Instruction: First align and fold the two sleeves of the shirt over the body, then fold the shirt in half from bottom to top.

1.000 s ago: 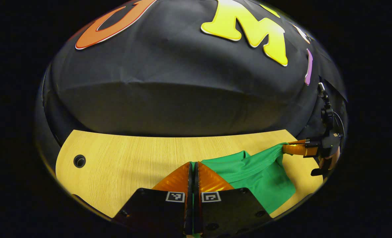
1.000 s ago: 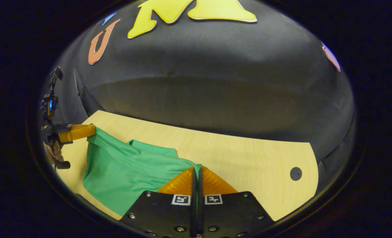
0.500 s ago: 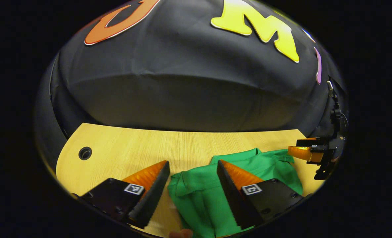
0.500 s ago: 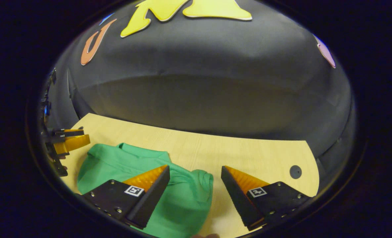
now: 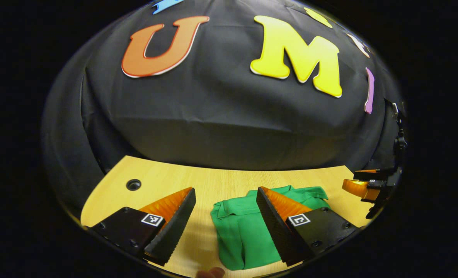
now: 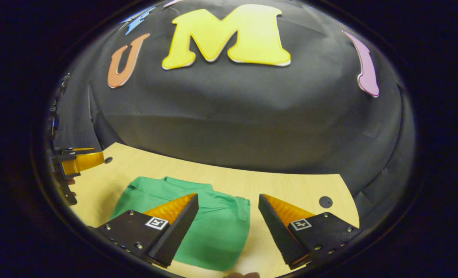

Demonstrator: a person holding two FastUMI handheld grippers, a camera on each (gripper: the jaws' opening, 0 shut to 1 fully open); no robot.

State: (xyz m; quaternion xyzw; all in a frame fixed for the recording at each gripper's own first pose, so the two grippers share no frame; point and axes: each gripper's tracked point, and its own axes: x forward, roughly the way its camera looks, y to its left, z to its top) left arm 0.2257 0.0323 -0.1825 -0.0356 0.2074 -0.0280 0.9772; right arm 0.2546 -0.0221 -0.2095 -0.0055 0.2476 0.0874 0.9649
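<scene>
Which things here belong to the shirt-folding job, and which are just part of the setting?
Belonging to the job:
green shirt, folded on the table
left gripper, open
right gripper, open

Just there:
wooden table
round hole in the table

We see a light wooden table (image 5: 229, 181) with a rounded edge. 1 round dark hole (image 5: 133, 184) sits in the tabletop near its far corner, close to the black cloth wall (image 5: 221, 116) rising behind the table.
</scene>
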